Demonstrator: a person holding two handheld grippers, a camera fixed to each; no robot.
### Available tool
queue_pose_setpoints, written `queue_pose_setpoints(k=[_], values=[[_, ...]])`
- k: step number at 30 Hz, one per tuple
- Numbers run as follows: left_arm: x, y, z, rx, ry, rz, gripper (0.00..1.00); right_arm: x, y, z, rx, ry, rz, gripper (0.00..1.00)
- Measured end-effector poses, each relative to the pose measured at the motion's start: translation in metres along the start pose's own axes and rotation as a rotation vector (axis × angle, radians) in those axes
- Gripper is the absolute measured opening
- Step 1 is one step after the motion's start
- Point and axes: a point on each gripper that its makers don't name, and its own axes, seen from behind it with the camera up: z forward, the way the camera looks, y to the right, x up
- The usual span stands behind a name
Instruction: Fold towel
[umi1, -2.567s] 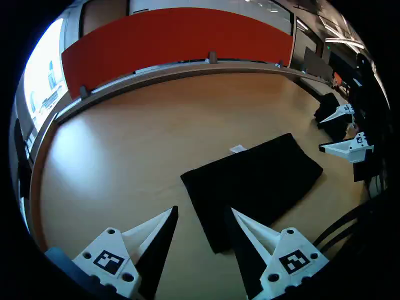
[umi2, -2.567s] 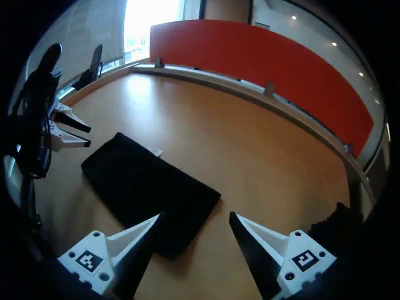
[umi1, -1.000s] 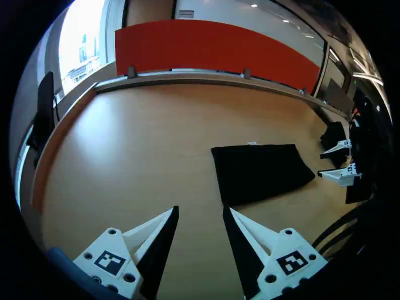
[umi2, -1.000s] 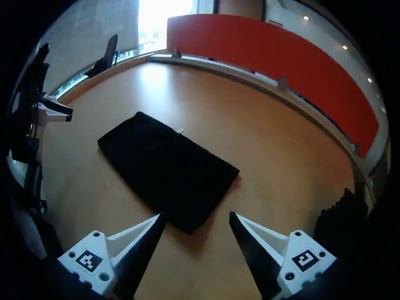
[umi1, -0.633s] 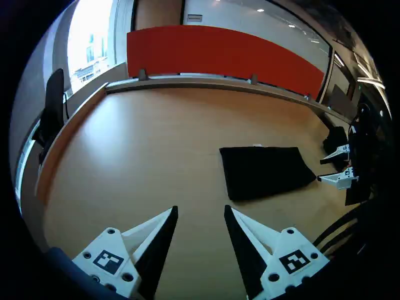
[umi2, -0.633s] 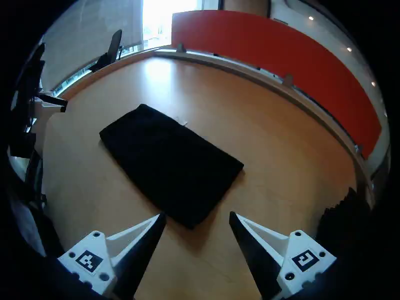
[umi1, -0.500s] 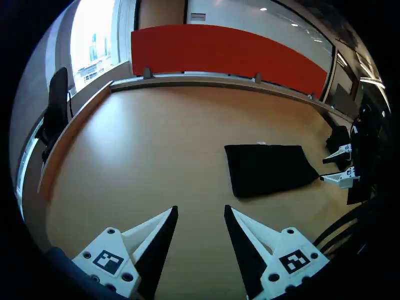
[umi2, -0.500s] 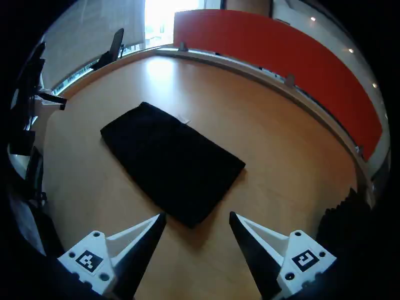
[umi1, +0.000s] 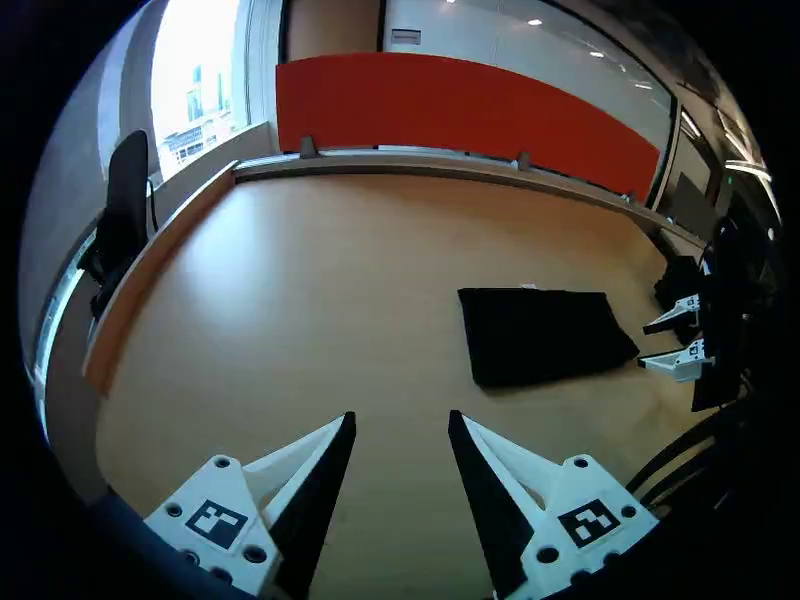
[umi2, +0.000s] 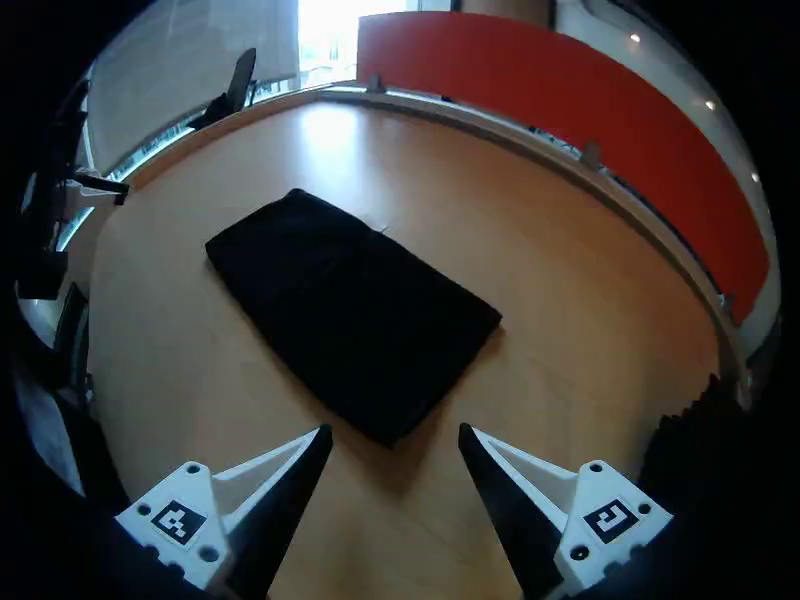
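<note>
Both views overlook the table (umi1: 300, 300), sharing the towel (umi1: 545, 335); right gripper view nearer.

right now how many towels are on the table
1. The black towel lies flat on the wooden table, just ahead of the right gripper. A dark shape at the table's edge might be another; cannot tell.

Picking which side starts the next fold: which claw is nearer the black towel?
Right. The right claw hangs open just short of the near corner of the black towel. The left claw, also open, sits well back, with bare table between it and the towel.
</note>
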Motion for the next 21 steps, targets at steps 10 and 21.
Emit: queue_pose_setpoints(k=[10, 21], values=[[-0.002, -0.004, -0.004, 0.009, -0.001, -0.014, 0.67, -0.002, 0.0, 0.003, 0.009, -0.005, -0.007, 0.98], [0.0, -0.007, -0.012, 0.019, 0.006, -0.022, 0.59, -0.005, -0.002, 0.007, 0.018, -0.011, -0.005, 0.98]])
